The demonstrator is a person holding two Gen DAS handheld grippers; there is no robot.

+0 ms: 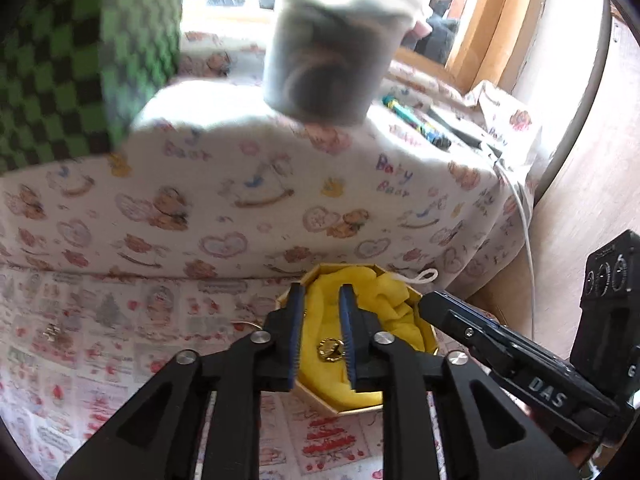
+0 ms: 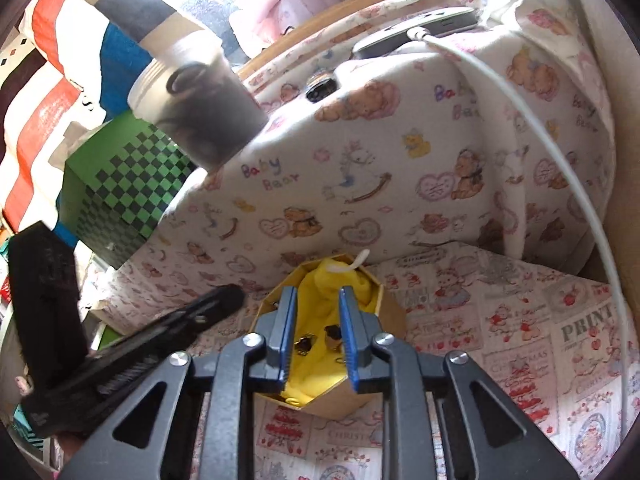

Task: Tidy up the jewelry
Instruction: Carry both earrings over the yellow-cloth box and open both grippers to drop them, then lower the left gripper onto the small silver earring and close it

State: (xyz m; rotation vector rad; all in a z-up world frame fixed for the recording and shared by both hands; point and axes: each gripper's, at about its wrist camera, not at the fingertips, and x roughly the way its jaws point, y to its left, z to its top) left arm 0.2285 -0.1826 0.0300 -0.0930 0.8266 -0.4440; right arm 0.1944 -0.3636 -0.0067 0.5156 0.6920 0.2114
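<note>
An octagonal cardboard box (image 1: 428, 332) lined with yellow cloth sits on the patterned cloth; it also shows in the right wrist view (image 2: 394, 312). A gold jewelry piece (image 1: 330, 350) lies on the yellow lining. In the right wrist view, two small gold pieces (image 2: 304, 345) (image 2: 332, 334) lie in the box. My left gripper (image 1: 322, 300) is open and empty, hovering over the box. My right gripper (image 2: 318, 296) is open and empty above the same box from the other side; its body shows in the left wrist view (image 1: 500, 344). A small gold piece (image 1: 52, 332) lies on the cloth at left.
A blurred grey cup (image 1: 324, 68) hangs above a cushion with a bear print (image 1: 240, 200). A green checkered box (image 2: 132, 184) stands at left. A white cable (image 2: 560, 160) runs from a phone (image 2: 432, 26) down the right side.
</note>
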